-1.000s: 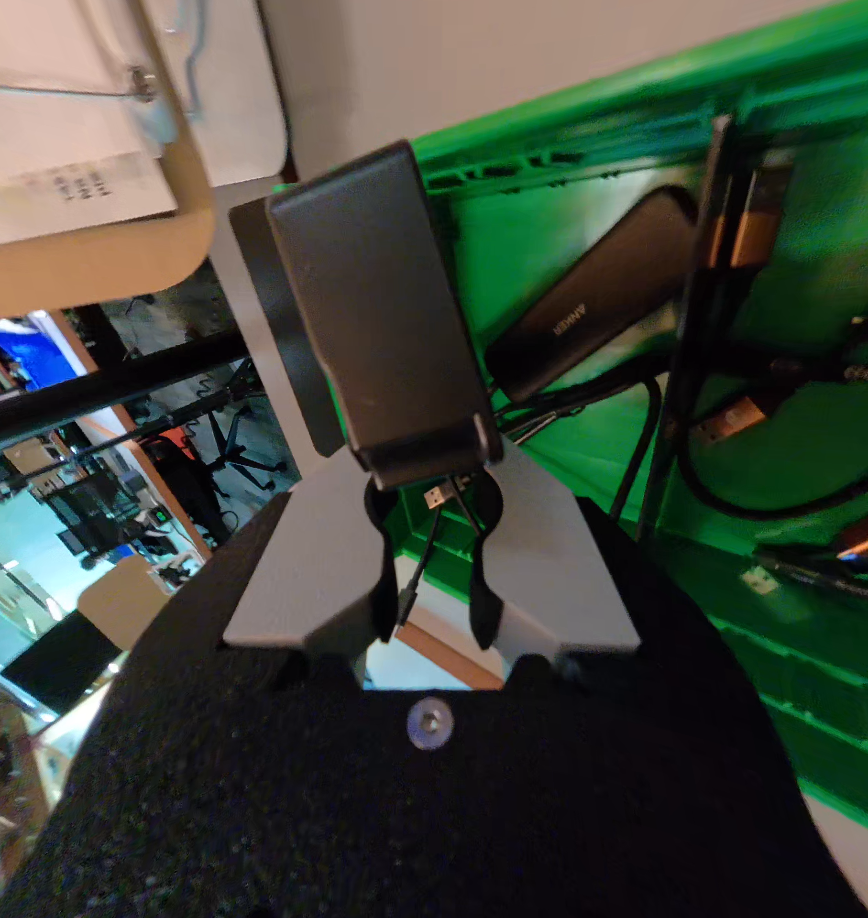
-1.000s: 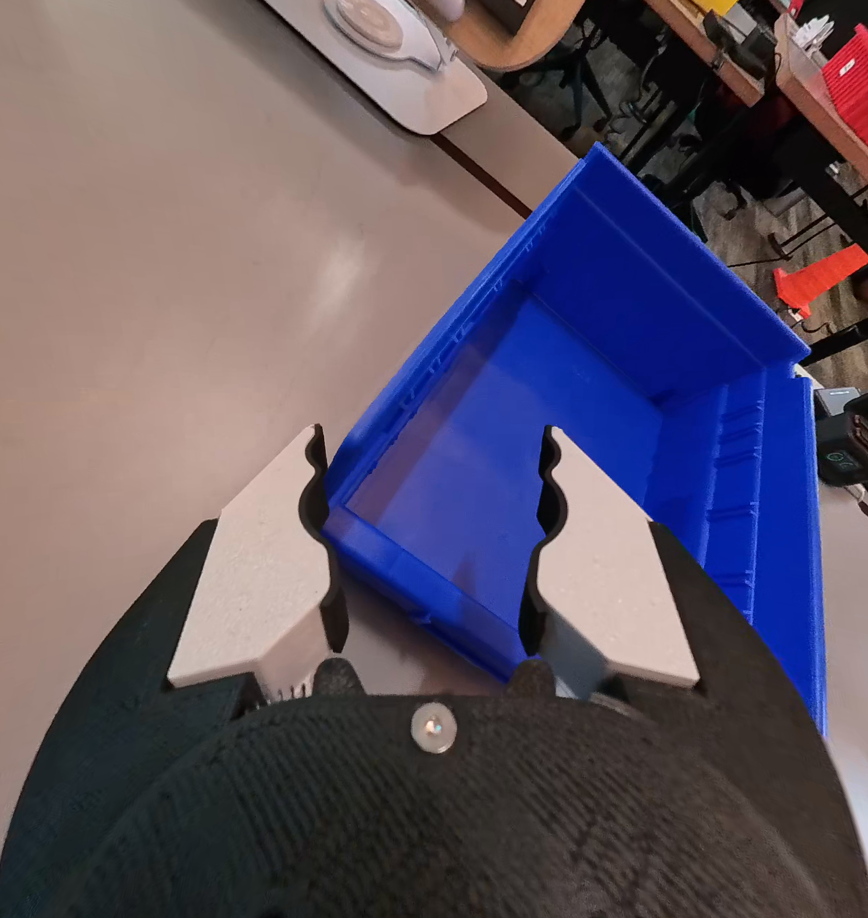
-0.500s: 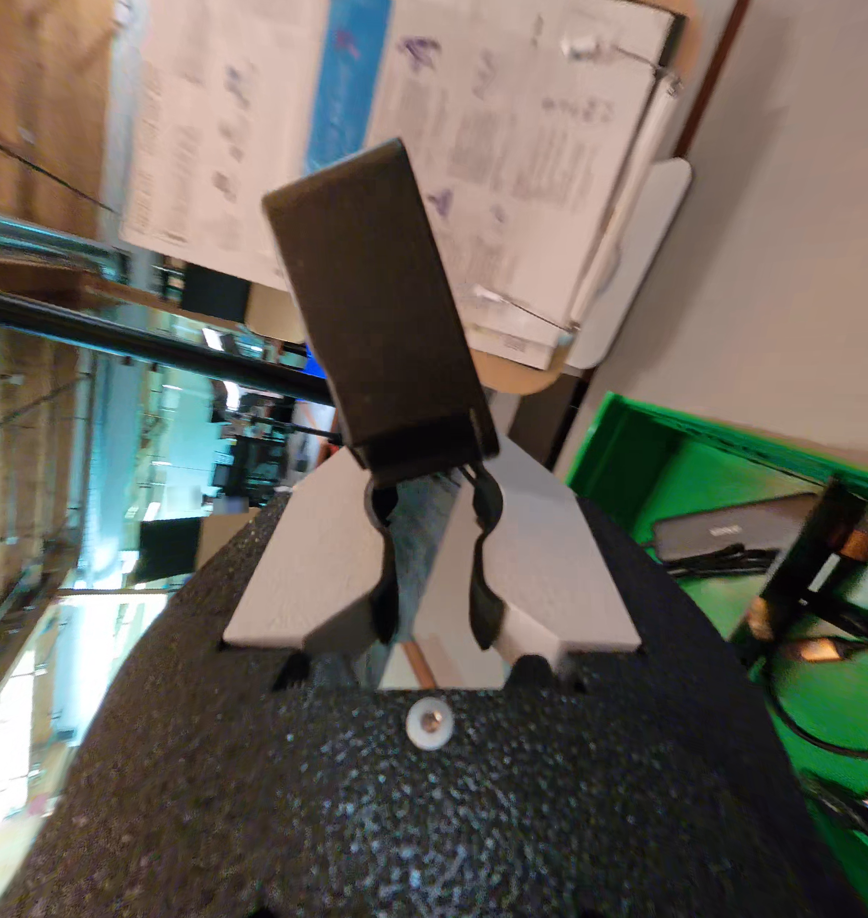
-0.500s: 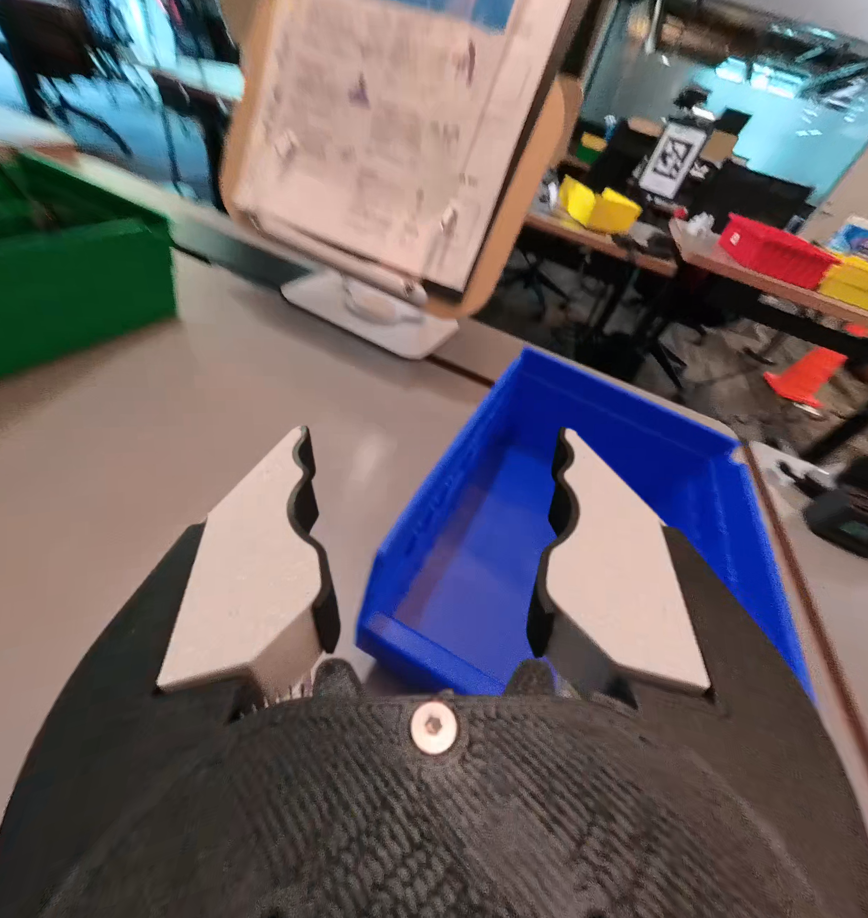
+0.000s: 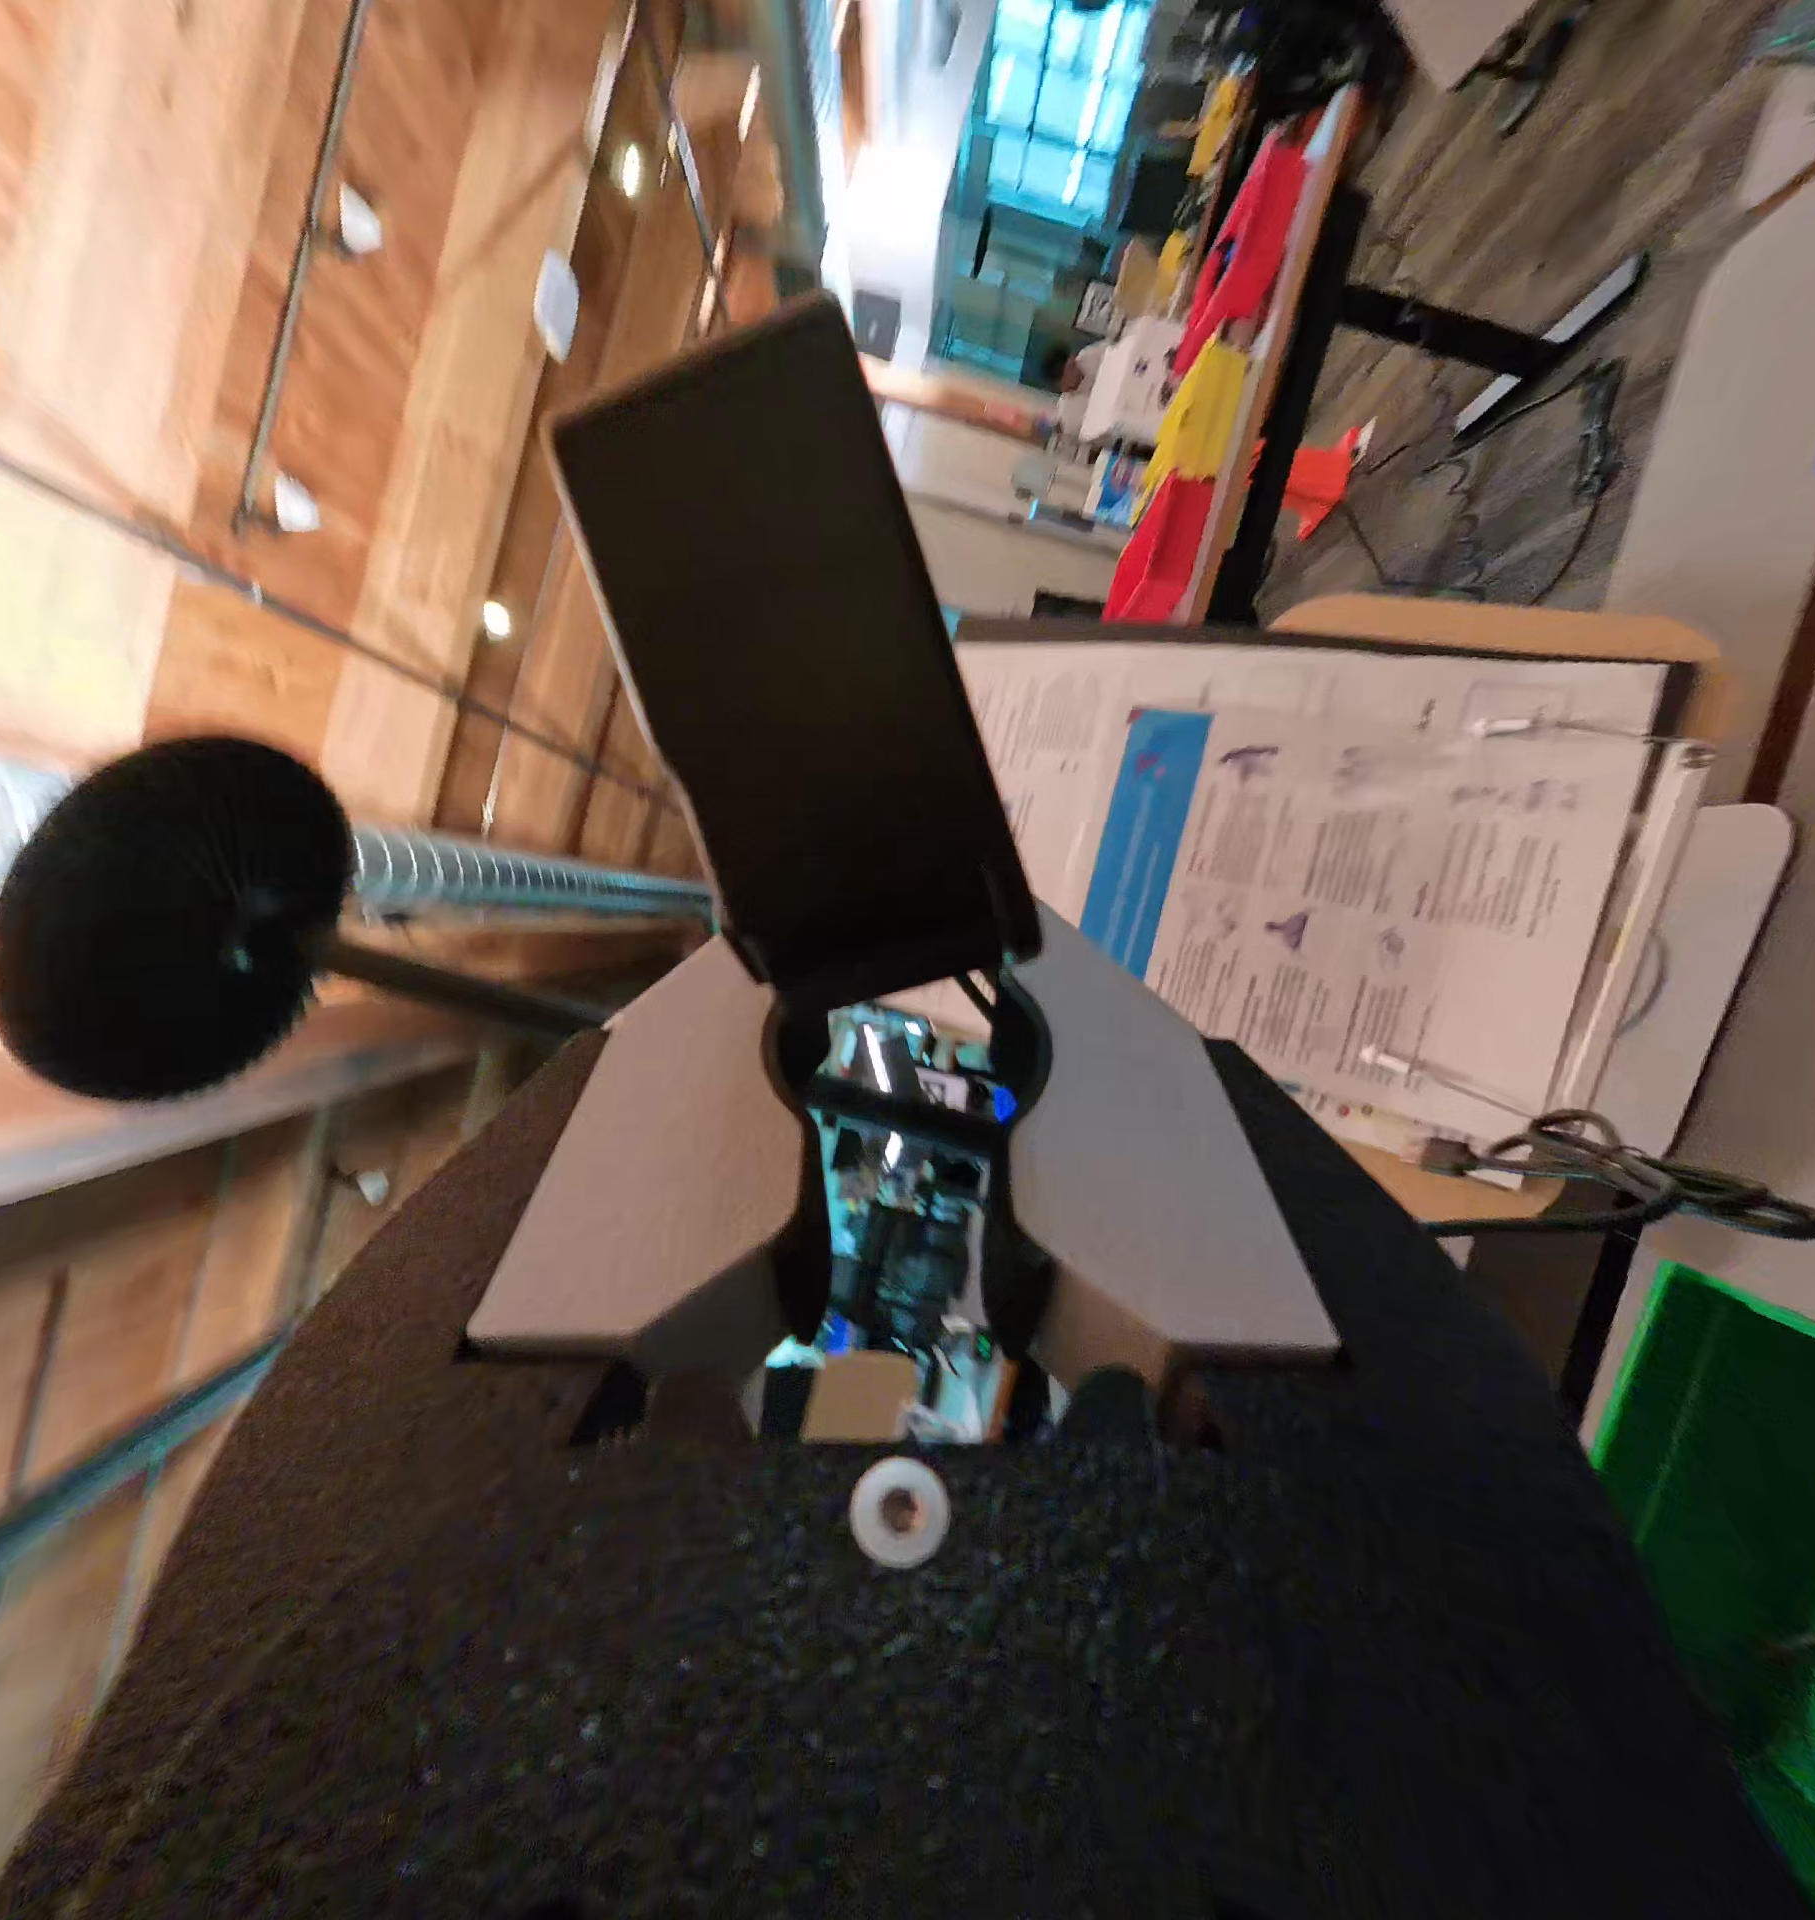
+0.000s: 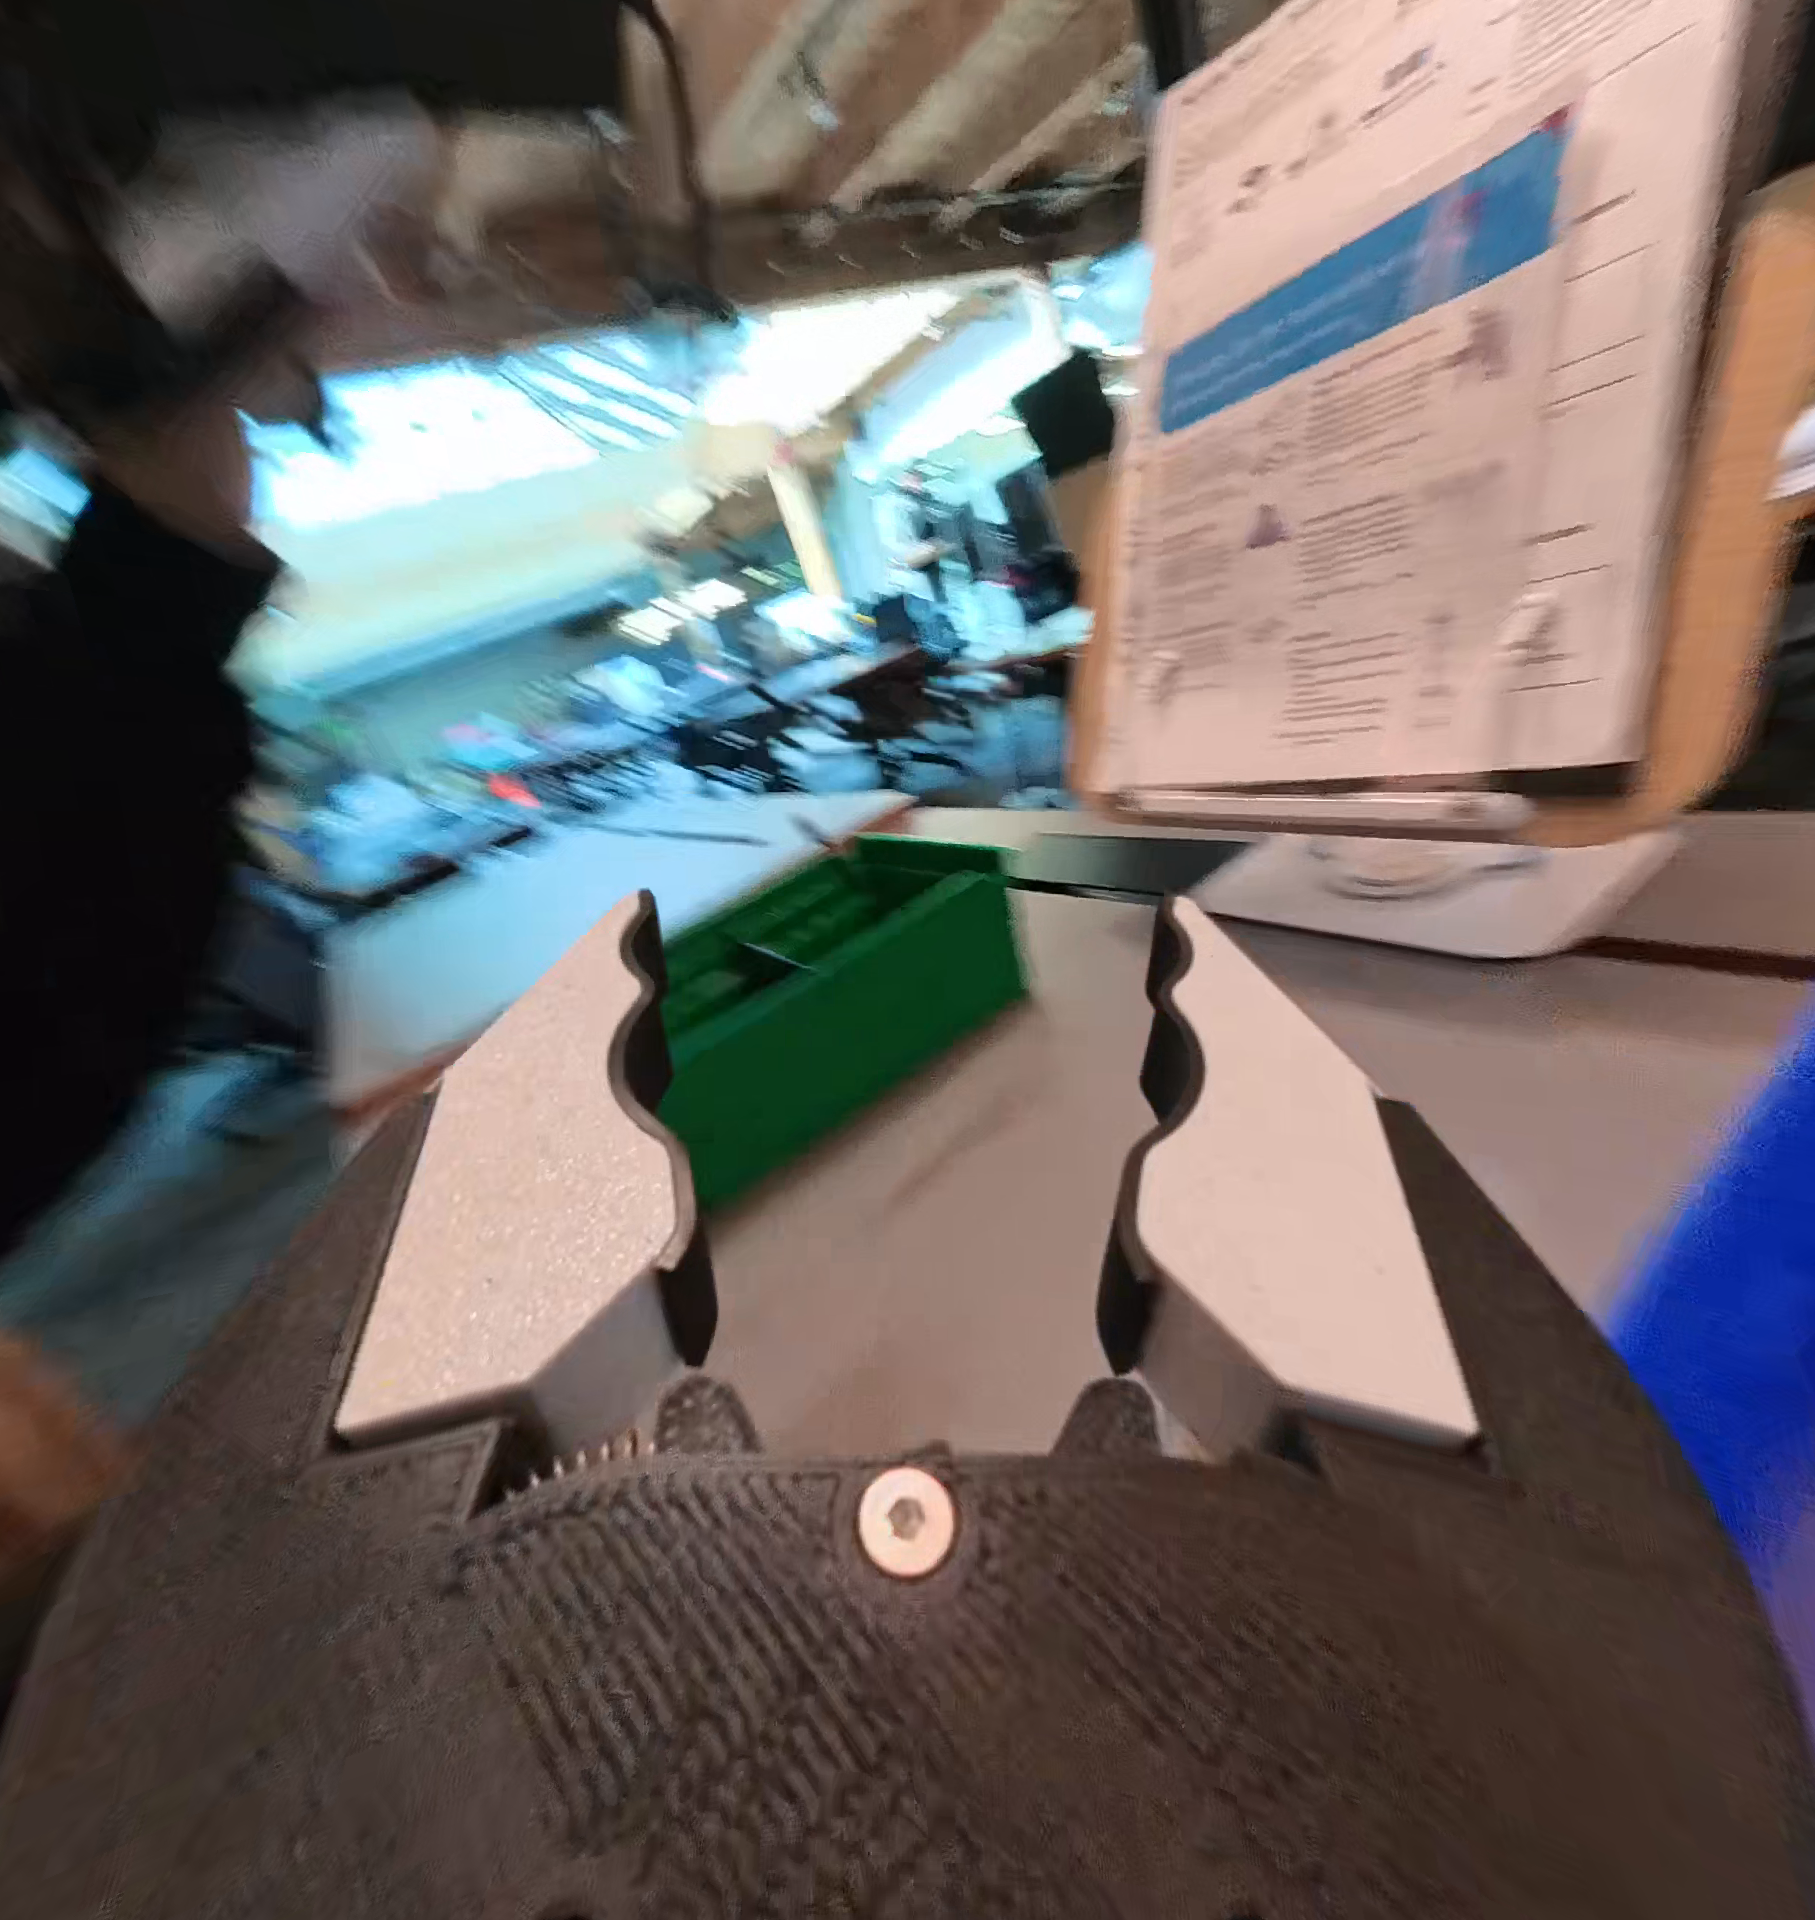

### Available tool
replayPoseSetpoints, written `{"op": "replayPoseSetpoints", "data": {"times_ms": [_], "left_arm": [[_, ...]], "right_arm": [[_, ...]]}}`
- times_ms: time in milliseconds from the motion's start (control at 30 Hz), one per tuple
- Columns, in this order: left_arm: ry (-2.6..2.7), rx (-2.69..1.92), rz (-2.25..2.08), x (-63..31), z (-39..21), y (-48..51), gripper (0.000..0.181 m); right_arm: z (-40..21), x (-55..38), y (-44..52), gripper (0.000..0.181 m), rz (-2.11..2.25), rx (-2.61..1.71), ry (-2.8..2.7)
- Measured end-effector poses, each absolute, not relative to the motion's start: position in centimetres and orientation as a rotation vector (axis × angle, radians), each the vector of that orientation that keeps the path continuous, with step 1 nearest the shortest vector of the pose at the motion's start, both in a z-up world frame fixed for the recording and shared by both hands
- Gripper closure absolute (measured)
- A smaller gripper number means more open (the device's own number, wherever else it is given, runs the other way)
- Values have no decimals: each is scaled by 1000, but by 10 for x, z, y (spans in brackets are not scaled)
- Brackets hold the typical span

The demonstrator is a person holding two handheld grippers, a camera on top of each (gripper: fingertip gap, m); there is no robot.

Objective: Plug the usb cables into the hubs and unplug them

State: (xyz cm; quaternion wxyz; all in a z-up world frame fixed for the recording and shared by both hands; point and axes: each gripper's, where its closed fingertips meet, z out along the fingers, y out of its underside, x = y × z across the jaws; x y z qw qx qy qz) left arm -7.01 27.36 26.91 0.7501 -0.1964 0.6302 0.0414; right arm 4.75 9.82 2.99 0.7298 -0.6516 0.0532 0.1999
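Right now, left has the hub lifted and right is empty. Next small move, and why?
Probably bring the left hand-held gripper back down toward the table: it is shut on the dark hub, held up facing the room, with its cable trailing. The right hand-held gripper is open and empty, facing the green bin.

The left gripper [image 5: 898, 997] has lifted the hub [image 5: 778, 644] out of the green bin [image 5: 1734, 1475]; the right gripper [image 6: 908, 997] swung from the blue bin [image 6: 1755, 1299].
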Motion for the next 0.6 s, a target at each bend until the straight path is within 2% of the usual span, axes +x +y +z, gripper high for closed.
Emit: {"op": "replayPoseSetpoints", "data": {"times_ms": [67, 167, 333, 400, 600], "left_arm": [[1405, -299, 115, -57, 242, 240, 158], [1441, -104, 220, -37, 182, 200, 157], [1422, 215, 527, -21, 79, 159, 158], [1402, 300, 609, -20, 50, 149, 158], [1322, 410, 701, -24, 20, 139, 158]], "right_arm": [[50, 27, 95, 87, 778, -1298, 144], [66, 20, 93, 104, 1133, -1106, 237], [39, 18, 121, 109, 1187, -1144, 389], [34, 13, 127, 118, 1208, -1153, 392], [24, 5, 137, 144, 1232, -1157, 393]]}}
